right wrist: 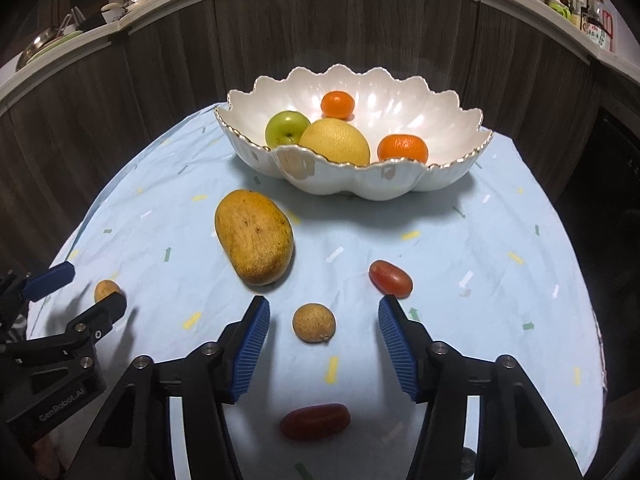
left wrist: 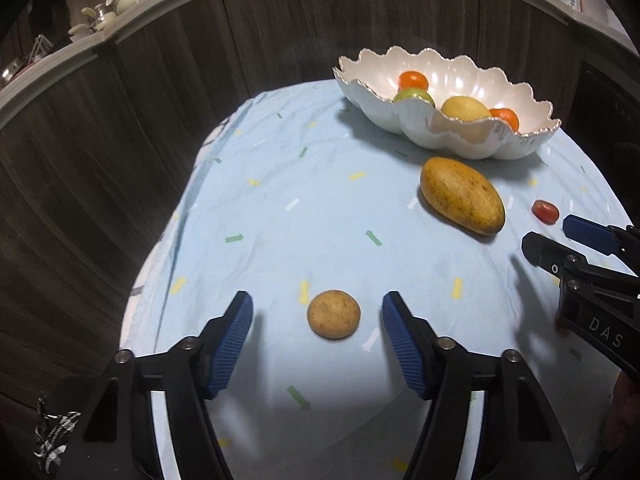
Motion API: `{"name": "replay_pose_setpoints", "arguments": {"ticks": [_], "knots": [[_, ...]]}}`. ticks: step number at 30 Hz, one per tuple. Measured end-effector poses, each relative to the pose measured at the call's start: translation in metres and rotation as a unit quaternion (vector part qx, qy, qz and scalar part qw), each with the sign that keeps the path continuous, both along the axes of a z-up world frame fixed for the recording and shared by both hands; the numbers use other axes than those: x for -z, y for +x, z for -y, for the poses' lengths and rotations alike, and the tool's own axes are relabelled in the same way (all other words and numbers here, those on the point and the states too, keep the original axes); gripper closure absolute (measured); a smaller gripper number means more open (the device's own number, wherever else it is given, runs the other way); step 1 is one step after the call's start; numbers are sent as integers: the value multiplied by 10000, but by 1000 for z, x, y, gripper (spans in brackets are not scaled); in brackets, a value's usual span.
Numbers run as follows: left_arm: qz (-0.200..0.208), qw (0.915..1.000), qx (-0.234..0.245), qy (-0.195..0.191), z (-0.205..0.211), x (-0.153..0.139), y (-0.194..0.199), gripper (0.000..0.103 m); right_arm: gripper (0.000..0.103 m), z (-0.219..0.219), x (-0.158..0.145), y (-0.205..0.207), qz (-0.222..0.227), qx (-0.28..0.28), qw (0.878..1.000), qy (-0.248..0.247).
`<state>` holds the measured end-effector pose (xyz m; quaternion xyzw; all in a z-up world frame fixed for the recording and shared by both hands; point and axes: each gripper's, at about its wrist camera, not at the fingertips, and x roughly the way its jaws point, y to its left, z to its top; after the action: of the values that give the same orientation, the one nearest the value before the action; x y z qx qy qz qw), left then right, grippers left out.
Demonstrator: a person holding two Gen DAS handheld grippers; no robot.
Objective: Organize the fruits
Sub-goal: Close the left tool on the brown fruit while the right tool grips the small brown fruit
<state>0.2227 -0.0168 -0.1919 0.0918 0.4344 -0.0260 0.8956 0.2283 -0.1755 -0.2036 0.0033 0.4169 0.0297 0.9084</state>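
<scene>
Step in hand: you are part-way through moving loose fruit into the scalloped bowl (right wrist: 352, 168); both tools are lined up for a pick, neither has closed yet.

Left gripper (left wrist: 318, 316): jaws spread wide and empty, the small brown fruit (left wrist: 333, 314) lying on the cloth between the pads, touching neither.

Right gripper (right wrist: 324, 316): jaws likewise apart and holding nothing, bracketing a second small brown fruit (right wrist: 314, 323) near the front edge of the tabletop.

Bowl: it stands at the far edge of the tabletop and already holds a green apple (right wrist: 287, 127), a large yellow citrus (right wrist: 336, 142) and two oranges (right wrist: 338, 105).

Still on the cloth: the mango (right wrist: 254, 238) lies toward the middle of the tabletop, in front of the bowl's left end; one red oval fruit (right wrist: 390, 279) lies just beyond the right gripper's right pad, another red oval fruit (right wrist: 315, 421) at the front edge between that gripper's arms.

Tablecloth (right wrist: 480, 240): pale blue, wrinkled, so small round fruit will likely roll little.

Next move, as judged: lower each tool until its pads flank the fruit's widest part, close gently, then lift clear of the bowl's raised rim before you release.

Caution: the two tools sit near each other, so carry one at a time.
</scene>
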Motion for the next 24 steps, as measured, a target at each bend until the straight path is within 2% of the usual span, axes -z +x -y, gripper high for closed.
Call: {"name": "replay_pose_setpoints", "arguments": {"ticks": [4,6,8,11,15,17,19,24], "knots": [[-91,10000,8,-19,2,5,1,45,55,0,5,2,-88,-13,10000,28],[-122,9999,5,-45,2,7,2,47,61,0,7,4,-138,-40,9999,54],[-152,9999,4,-55,2,9,3,55,67,-1,9,5,-175,-64,9998,60],[-192,9998,20,-105,2,10,3,61,74,-3,12,6,-225,-118,9997,66],[-191,9997,48,-132,2,11,3,64,74,-3,13,6,-251,-136,9996,74],[-198,9996,93,-150,3,11,3,71,77,-4,13,6,-251,-153,9995,85],[-180,9997,103,-122,4,10,3,74,78,-4,12,6,-254,-157,9995,77],[-182,9997,111,-147,3,11,3,75,78,-5,11,6,-241,-175,9995,100]]}}
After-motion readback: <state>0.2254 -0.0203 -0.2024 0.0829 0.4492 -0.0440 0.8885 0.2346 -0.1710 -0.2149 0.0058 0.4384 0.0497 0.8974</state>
